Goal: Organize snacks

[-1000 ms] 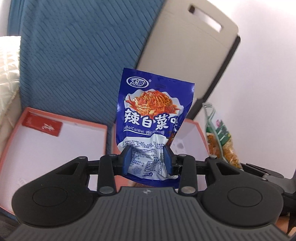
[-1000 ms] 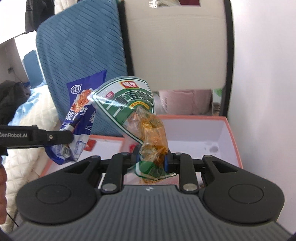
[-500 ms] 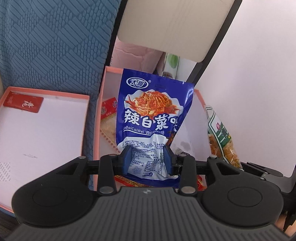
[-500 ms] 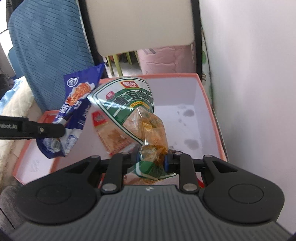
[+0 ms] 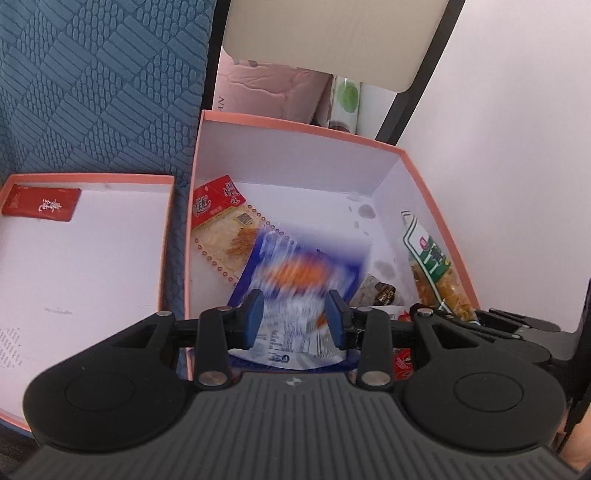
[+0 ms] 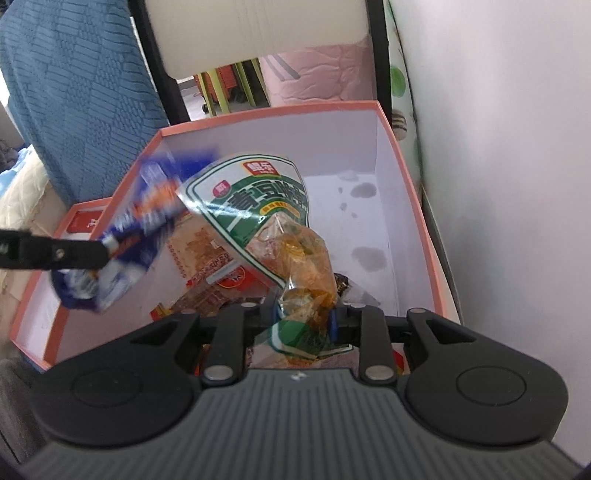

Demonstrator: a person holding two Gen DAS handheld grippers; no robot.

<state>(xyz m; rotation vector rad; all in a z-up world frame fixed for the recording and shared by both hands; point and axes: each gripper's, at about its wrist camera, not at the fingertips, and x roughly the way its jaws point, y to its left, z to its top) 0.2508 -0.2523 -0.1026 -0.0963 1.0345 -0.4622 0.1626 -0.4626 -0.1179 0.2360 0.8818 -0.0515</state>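
Note:
My left gripper (image 5: 294, 318) hangs over the orange-rimmed white box (image 5: 295, 125). Its jaws stand wider apart than before, and the blue snack packet (image 5: 295, 291) between them is motion-blurred and tipping down into the box. The blue packet (image 6: 133, 229) also shows blurred in the right wrist view, at the left gripper's finger (image 6: 55, 253). My right gripper (image 6: 304, 314) is shut on a green and clear snack bag (image 6: 273, 221), held above the box (image 6: 406, 177). The green bag also shows in the left wrist view (image 5: 432, 266).
Red and clear snack packets (image 5: 225, 221) and a dark wrapped snack (image 5: 380, 288) lie in the box. The box lid (image 5: 85, 258) lies to the left. A blue cushion (image 5: 96, 85), a chair back (image 5: 332, 33) and a white wall (image 5: 517, 129) surround the box.
Both grippers moved forward and down over the box. The left jaws have spread and the blue packet has tipped from upright and is dropping. The right still holds the green bag.

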